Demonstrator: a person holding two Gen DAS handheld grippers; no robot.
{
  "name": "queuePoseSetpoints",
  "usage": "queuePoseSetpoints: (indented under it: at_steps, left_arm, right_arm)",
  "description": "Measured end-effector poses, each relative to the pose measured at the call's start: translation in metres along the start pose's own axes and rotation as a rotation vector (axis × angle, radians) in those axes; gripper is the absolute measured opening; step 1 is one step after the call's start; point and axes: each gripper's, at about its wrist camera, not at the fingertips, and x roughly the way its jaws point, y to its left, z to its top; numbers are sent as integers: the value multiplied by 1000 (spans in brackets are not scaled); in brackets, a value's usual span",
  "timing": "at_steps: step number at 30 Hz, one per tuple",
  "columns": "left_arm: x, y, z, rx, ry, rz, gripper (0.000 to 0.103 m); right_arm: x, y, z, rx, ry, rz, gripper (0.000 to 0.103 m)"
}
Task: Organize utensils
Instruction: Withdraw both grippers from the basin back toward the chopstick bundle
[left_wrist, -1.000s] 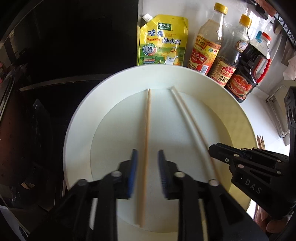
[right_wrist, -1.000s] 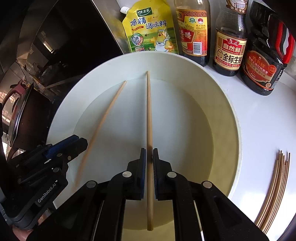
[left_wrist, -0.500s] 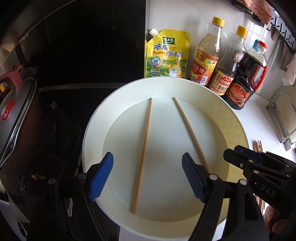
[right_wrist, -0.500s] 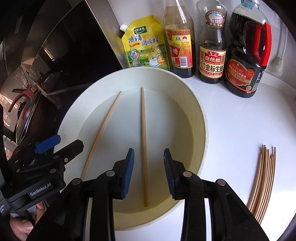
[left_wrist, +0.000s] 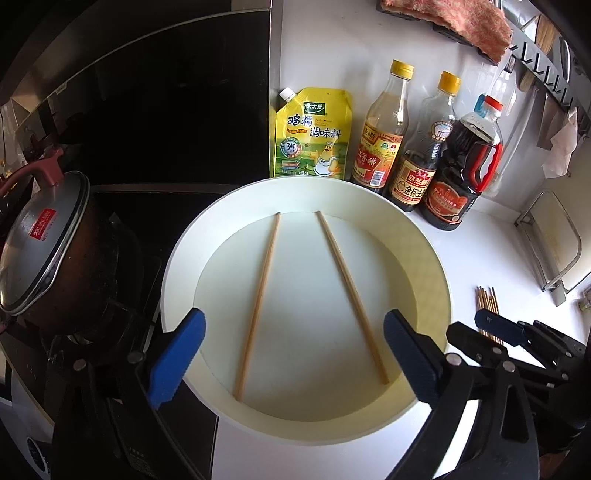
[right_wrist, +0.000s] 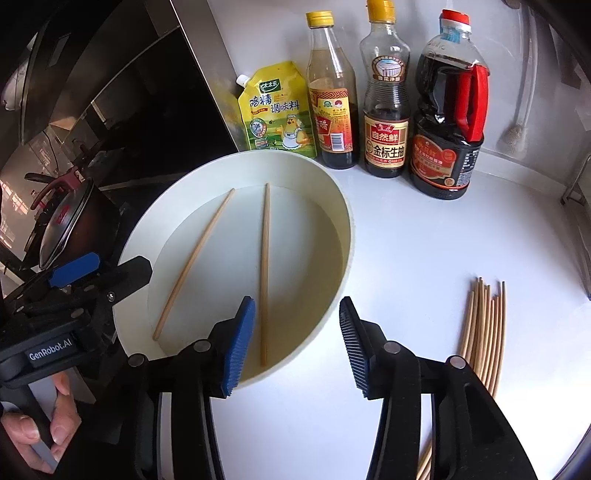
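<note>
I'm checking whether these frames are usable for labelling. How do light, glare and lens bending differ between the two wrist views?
Left wrist view: the stove side is nearly black, the white counter overexposed, and the basin rim bows with the fisheye. Right wrist view: more evenly lit, glare on the dark soy bottle, loose chopsticks look curved near the edge; both in-basin chopsticks stay sharp.

A wide white basin (left_wrist: 424, 254) sits on a white counter (right_wrist: 424, 258) and serves as the landmark. Its raised rim walls in two chopsticks (left_wrist: 258, 306) lying apart on its floor, with open space above them. Behind the basin, a yellow pouch (left_wrist: 310, 133) and three bottles (right_wrist: 386, 107) form a close row against the wall. Left of the basin, a lidded pot (left_wrist: 40, 243) on the dark stove crowds that side. Right of the basin, bare counter lies open up to a loose bundle of chopsticks (right_wrist: 484, 332).
</note>
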Motion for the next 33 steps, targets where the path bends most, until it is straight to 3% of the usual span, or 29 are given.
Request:
queuePoseSetpoints:
  at_steps: [16,21,33]
  left_arm:
    - [-7,-30,-12,-62,63,-9,97]
    - [-11,-48,-17,-18,48,12,97]
    - [-10,-103,-30,90,33,-19,97]
  right_arm:
    - [-39,-58,-40,93,-6,-70,56]
    - [-47,-77,-53,125,5,-92,57]
    - [-64,-123,-87,226,-7,-136,58]
